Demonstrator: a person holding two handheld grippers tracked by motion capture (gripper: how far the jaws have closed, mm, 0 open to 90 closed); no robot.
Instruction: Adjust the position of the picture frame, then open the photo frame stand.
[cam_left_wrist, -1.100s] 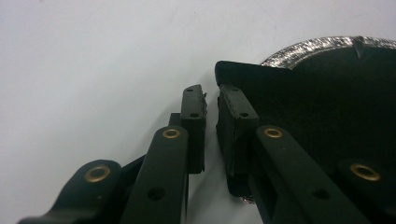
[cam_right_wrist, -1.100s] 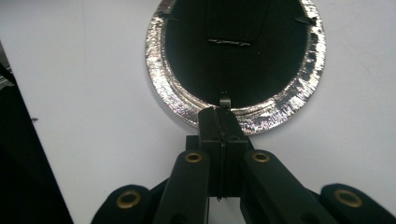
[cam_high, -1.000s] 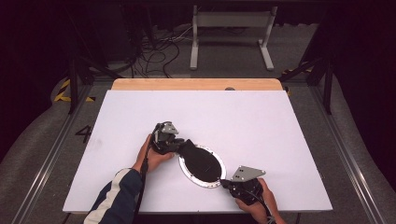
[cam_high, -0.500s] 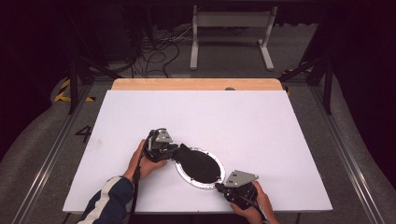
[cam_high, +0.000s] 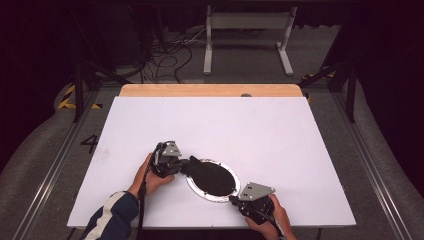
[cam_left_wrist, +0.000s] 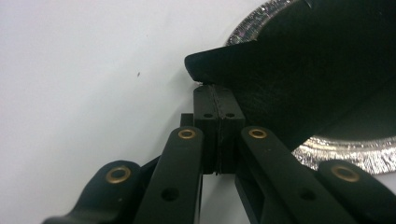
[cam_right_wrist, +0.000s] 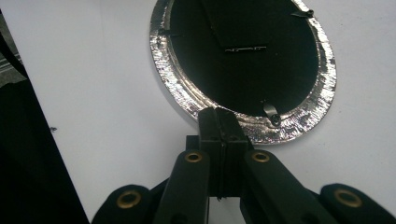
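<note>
Near the tabletop's (cam_high: 280, 125) front edge sits the silver-rimmed frame (cam_high: 197, 185); your left gripper (cam_high: 183, 166), jaws just closed, pinches the black backing's (cam_left_wrist: 299, 79) lifted corner to peel it up; your right gripper (cam_right_wrist: 222, 122), shut empty, pins the rim steady.

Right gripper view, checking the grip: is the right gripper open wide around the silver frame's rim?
No, the right gripper has its jaws pressed together at the silver frame edge.
</note>
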